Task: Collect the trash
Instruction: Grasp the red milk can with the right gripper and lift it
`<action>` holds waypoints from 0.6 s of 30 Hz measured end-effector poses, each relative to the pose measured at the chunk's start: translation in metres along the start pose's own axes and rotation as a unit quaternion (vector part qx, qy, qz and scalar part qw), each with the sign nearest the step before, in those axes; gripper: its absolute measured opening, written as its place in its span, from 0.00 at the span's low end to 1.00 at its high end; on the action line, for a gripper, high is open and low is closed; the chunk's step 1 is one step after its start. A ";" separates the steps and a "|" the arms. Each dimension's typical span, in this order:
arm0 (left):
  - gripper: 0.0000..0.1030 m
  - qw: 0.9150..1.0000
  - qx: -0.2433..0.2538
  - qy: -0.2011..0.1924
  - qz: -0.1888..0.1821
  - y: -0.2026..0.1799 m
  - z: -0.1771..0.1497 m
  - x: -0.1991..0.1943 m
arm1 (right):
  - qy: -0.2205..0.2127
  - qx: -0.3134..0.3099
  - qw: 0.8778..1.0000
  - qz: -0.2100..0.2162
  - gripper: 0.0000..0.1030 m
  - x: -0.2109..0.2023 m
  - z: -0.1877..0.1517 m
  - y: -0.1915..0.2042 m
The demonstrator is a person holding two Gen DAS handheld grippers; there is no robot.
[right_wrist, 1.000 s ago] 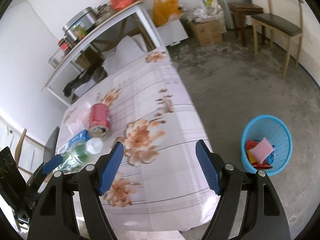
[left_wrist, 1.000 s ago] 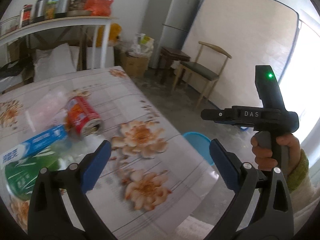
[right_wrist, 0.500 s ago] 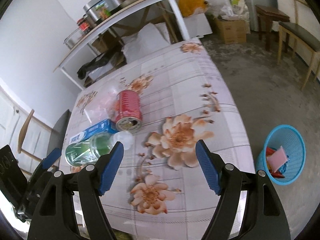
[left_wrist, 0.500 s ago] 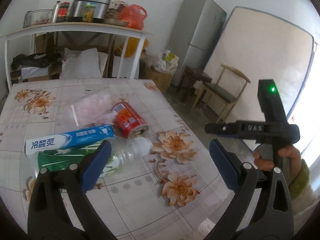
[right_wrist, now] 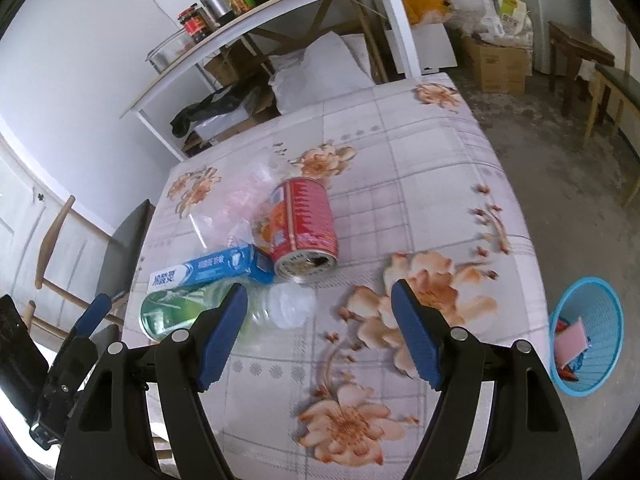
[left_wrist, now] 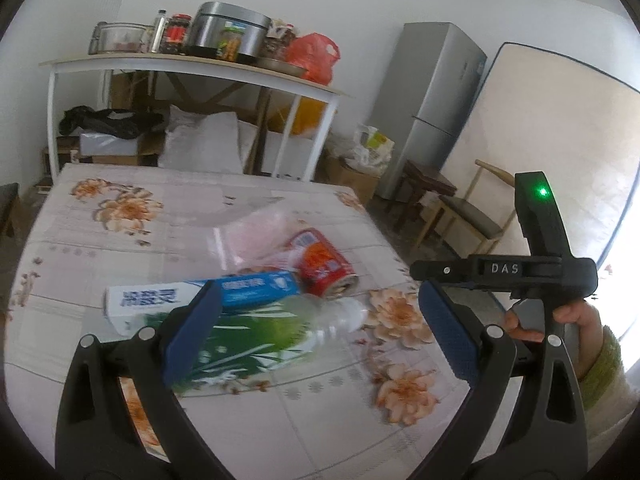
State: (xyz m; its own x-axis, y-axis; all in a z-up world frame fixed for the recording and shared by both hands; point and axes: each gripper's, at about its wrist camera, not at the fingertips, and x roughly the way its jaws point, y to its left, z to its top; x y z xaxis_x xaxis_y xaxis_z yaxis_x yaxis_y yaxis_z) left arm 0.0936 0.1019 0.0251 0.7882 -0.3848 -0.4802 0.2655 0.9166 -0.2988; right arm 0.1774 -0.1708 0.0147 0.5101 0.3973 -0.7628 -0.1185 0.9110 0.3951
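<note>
Both tools hang above the near edge of the floral-clothed surface, and both stand with their blue pads wide apart and nothing between them. The left tool and the right tool each look down on the same small heap of trash.

The heap lies left of the surface's middle. A red can lies on its side, its open end toward the near edge and its long axis running near to far. Just left of it a blue toothpaste box lies with its long axis left to right, one end touching or almost touching the can. Nearer still, a clear plastic bottle with a green label lies roughly parallel to the box, its cap end pointing right, toward the gap of the right tool. A crumpled clear plastic bag sits beyond the box, beside the can.

The bottle is the nearest piece to both tools. In the left wrist view its body passes just behind the left pad, and its neck sits between the pads; whether anything touches, I cannot tell. It looks best placed for the left tool, which would need to close across the bottle's long axis, not along it.

A blue basket stands on the floor, off the surface's right edge, already holding a few scraps.
</note>
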 end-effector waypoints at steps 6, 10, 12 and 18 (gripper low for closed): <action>0.92 0.999 0.008 -0.005 0.033 0.020 -0.001 -0.006 | 0.013 0.017 1.000 0.018 0.70 0.026 0.014 0.003; 0.92 0.999 0.005 0.004 0.044 0.031 -0.003 -0.006 | 0.026 0.015 0.999 0.018 0.70 0.042 0.020 0.004; 0.92 0.999 0.000 0.008 0.049 0.036 -0.004 -0.004 | 0.037 0.013 0.999 0.026 0.70 0.054 0.023 0.005; 0.92 0.998 -0.010 0.019 0.052 0.045 -0.006 0.001 | 0.055 -0.001 0.998 0.009 0.70 0.086 0.029 0.007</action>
State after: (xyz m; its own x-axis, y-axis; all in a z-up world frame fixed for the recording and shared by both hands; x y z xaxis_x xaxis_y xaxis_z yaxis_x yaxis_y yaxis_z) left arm 0.1030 0.1420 0.0058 0.7898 -0.2915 -0.5397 0.1718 0.9498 -0.2617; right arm 0.2452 -0.1337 -0.0332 0.4121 0.4223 -0.8074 -0.1289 0.9042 0.4072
